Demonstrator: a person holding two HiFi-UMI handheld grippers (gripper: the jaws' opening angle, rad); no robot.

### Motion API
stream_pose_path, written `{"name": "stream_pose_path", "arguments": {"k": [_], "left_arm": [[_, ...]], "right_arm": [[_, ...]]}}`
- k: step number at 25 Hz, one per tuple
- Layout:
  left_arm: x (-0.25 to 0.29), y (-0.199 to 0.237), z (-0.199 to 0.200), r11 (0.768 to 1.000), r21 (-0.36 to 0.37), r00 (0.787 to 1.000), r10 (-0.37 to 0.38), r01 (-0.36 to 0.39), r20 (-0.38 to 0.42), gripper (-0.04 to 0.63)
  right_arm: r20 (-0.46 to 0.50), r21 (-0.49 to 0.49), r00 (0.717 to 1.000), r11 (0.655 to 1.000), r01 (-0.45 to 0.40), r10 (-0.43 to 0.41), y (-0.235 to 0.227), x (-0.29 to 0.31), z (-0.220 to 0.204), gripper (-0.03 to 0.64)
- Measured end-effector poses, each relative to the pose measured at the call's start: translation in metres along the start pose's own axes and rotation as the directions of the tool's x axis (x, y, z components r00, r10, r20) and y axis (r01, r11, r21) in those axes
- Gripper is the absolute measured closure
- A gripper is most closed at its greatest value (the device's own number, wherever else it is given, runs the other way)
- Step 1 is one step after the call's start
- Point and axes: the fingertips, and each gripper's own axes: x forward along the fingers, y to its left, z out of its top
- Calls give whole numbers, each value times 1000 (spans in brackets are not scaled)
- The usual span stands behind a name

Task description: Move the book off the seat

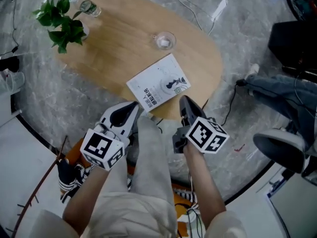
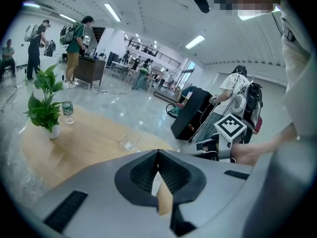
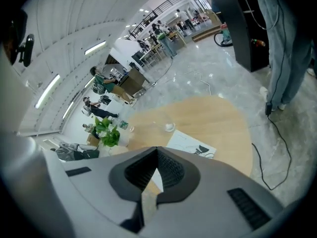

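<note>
A person's forearms reach in from the bottom of the head view, each hand carrying a tool with a marker cube. The left tongs (image 1: 134, 108) and the right tongs (image 1: 184, 101) hang side by side just short of the near edge of the oval wooden worktop (image 1: 114, 58). Both pairs are closed, tip against tip, with nothing gripped; each gripper view shows the dark ribbed pads meeting at a point. Between the two arms a pale trouser leg (image 1: 148, 162) runs down the frame.

Just beyond the tips, the book (image 1: 158, 87) lies flat on the worktop by its near edge, cover up and turned at an angle. It is white with dark print and a small green mark. It is touched by neither tool.

Farther in, near the middle of the worktop, stands a clear glass (image 1: 164, 40). At the far left end sit a leafy potted plant (image 1: 60, 20) and, beside it, a small clear bottle (image 1: 89, 7).

Off the right end, on the grey marbled floor, are a cable (image 1: 229, 108) and a seated person's jeans-clad leg (image 1: 282, 90).
</note>
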Motion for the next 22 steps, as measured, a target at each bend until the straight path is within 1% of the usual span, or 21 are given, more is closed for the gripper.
{"name": "stream_pose_path", "arguments": {"k": [3,6,11,13,16,18,22], "left_arm": [[-27,-8,11,1000,1,1000,10,-10,14,591],[-50,-22,19,1000,7,1000,0,0,21,591],[-80,-43,36,997,73,999,-35,33,26,591],[-92,-43,44,996,86,999,-29,26,35,591],[-117,-42,55,997,75,998,-23,19,55,591],[-133,-46,61,997,76,997,-37,32,69,589],[-162,-61,71,992,106,993,-75,65,88,590]], "right_arm": [[-29,-65,999,997,-38,37,37,-19,-5,611],[-57,-77,997,995,-64,59,65,-34,-11,611],[-59,-150,993,983,-106,98,115,-62,-8,611],[-59,-189,992,975,-121,112,133,-74,-6,611],[-71,-249,988,957,-148,134,160,-92,-11,611],[-82,-288,986,944,-163,146,176,-101,-17,611],[-92,-350,982,918,-184,162,205,-116,-26,611]]}}
